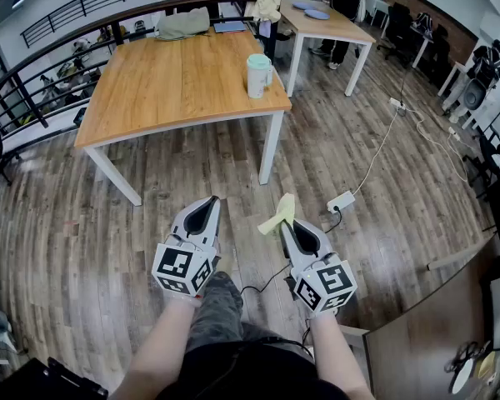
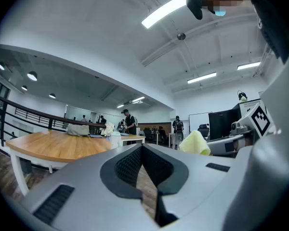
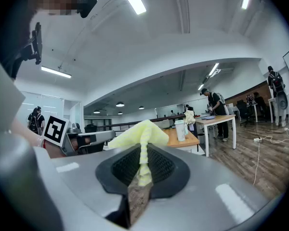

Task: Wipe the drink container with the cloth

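Open office, wood floor, and I'm standing well back from the table (image 1: 175, 82). My right gripper (image 3: 140, 163) is pinching the yellow cloth (image 3: 143, 134) between closed jaws; my left gripper (image 2: 143, 153) is riding closed, empty. The drink container (image 1: 257, 75) is sitting near the table's corner, lidded I think. I'm planning to steady it left-handed and wipe with the loose fold.

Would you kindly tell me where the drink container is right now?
In the head view, the drink container stands upper centre on the wooden table, close to its near right corner.
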